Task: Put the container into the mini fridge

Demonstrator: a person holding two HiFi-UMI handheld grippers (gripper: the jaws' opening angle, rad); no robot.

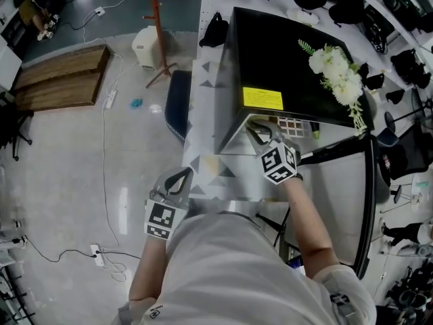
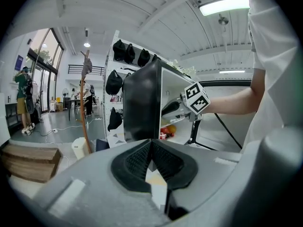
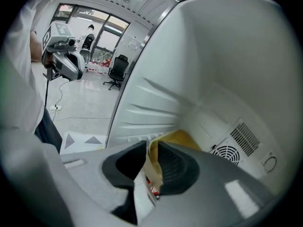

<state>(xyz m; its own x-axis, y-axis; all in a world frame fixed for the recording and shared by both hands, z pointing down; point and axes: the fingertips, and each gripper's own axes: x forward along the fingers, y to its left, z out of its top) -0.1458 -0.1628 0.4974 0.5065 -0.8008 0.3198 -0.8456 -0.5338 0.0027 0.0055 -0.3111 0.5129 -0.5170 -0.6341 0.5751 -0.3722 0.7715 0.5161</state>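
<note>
Where the mini fridge (image 1: 291, 66) stands — triangle-patterned table (image 1: 203, 80) | glossy grey floor (image 1: 81, 181)

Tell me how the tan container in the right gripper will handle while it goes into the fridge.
The container is pinched by its thin wall in the right gripper, so that wall will likely flex rather than stay stiff. Since a grip on one edge alone carries it, it is probably light for its size.
</note>
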